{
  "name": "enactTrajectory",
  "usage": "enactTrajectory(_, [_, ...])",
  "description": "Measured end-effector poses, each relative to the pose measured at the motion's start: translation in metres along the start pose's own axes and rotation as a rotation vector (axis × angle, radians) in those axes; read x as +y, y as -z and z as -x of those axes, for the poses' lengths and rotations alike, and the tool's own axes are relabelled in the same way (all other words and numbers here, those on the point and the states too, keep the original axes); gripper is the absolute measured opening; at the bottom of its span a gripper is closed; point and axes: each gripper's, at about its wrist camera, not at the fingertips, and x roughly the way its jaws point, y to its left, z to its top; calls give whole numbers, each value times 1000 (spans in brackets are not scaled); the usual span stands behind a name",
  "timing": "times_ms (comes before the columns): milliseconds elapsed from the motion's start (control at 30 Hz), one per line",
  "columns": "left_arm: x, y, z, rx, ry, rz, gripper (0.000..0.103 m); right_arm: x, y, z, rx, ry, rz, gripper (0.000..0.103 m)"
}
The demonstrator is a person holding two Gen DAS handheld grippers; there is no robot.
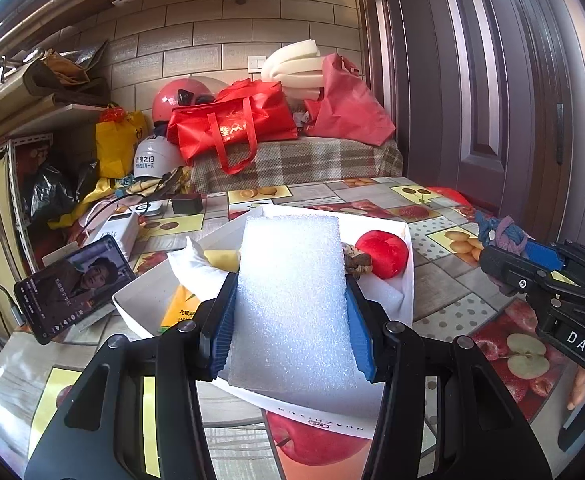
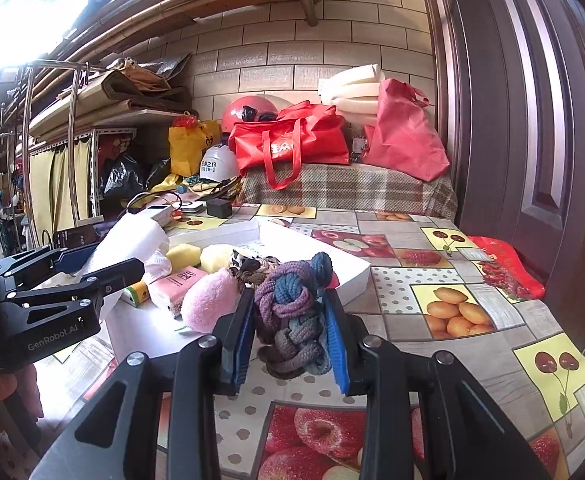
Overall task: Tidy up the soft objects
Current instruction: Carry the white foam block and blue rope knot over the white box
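Note:
My left gripper (image 1: 290, 292) is shut on a white foam block (image 1: 290, 300) and holds it above the white cardboard box (image 1: 406, 280). The box holds a red soft ball (image 1: 384, 252), a white cloth (image 1: 190, 268), yellow sponges (image 2: 202, 258), a tissue pack (image 2: 176, 284), a pink plush (image 2: 208, 300) and hair ties (image 2: 248, 268). My right gripper (image 2: 290, 320) is shut on a purple-blue braided rope knot (image 2: 292, 308), just right of the box's near corner, above the table. It also shows in the left wrist view (image 1: 504, 240).
A phone (image 1: 72, 284) leans left of the box, with a power bank (image 1: 116, 232) and a black charger (image 1: 187, 203) behind. The fruit-print tablecloth (image 2: 452, 312) spreads right. Red bags (image 1: 232, 124) and helmets sit on a plaid bench at the back. A door stands right.

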Motion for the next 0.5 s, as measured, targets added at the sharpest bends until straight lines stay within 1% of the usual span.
enactTrajectory(233, [12, -1, -5, -2, -17, 10, 49, 10, -2, -13, 13, -17, 4, 34])
enactTrajectory(500, [29, -6, -22, 8, -71, 10, 49, 19, -9, -39, 33, -51, 2, 35])
